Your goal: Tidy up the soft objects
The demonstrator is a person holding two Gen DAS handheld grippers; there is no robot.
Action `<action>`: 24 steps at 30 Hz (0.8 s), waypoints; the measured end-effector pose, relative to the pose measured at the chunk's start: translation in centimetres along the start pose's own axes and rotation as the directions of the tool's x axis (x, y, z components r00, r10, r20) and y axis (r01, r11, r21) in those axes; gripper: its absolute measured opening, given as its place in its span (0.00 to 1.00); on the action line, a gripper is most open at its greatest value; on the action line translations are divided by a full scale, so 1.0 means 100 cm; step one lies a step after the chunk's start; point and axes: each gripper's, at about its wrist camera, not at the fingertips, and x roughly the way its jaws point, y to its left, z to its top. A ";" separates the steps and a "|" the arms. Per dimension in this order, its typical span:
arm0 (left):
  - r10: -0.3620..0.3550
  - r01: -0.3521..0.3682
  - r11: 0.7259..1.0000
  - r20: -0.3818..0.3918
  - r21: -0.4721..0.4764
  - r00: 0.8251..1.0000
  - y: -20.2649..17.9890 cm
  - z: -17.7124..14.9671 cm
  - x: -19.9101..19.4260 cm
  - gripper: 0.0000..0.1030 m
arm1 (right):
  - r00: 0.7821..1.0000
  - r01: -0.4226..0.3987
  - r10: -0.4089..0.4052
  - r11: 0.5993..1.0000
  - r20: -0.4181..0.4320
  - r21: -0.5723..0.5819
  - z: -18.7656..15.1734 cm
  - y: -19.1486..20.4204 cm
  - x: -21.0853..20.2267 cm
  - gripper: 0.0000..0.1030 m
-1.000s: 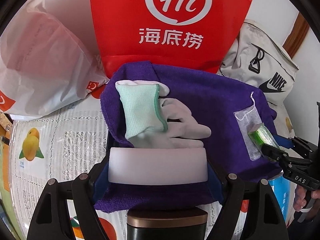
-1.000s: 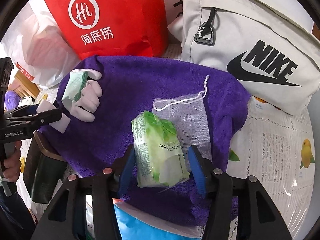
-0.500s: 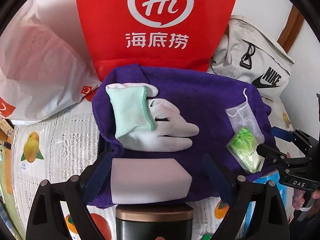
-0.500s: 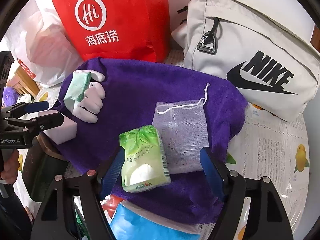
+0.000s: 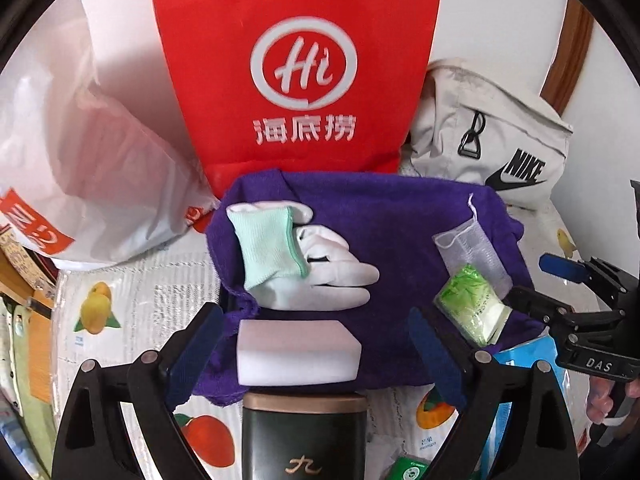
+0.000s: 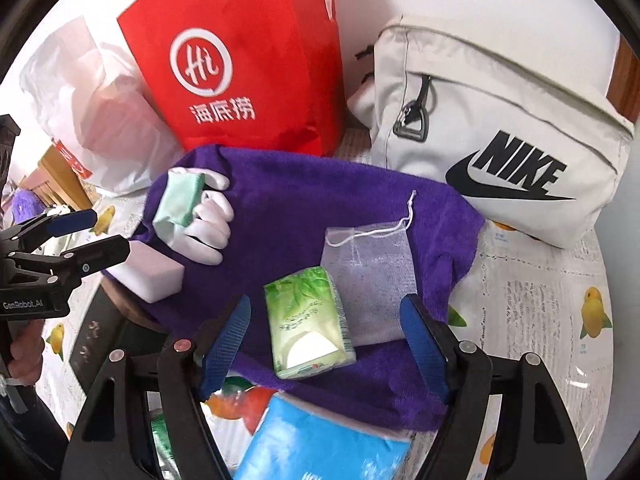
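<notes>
A: What did the soft things look like, biggest first?

B: A plush purple towel lay spread over the tabletop, which had a fruit-print cover. On the towel lay a white rubber glove with a mint knit cuff, fingers curled, near its left end. Just in front of the glove sat a white rectangular foam sponge. Toward the right lay a flat grey mesh drawstring pouch, and a green plastic tissue pack overlapped its near corner.

A: And the claws?

B: The left claw had just been opening; its blue pads stood wide on either side of the sponge, clear of it. The right claw had likewise just spread, straddling the tissue pack and pouch without touching either. Neither one held anything.
</notes>
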 end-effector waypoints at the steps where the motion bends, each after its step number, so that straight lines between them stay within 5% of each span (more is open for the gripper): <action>1: 0.002 -0.002 1.000 0.005 0.000 1.000 -0.001 -0.001 -0.004 0.91 | 1.000 -0.004 0.004 1.000 0.001 0.004 -0.001 0.001 -0.004 0.74; 10: 0.000 -0.001 1.000 0.075 0.014 0.997 -0.006 -0.025 -0.068 0.91 | 0.998 0.018 -0.017 1.000 0.065 -0.013 -0.030 0.021 -0.075 0.74; 24: 0.066 -0.066 0.998 0.131 -0.003 0.989 -0.012 -0.126 -0.144 0.91 | 0.990 -0.051 0.051 0.999 0.135 -0.002 -0.118 0.065 -0.141 0.74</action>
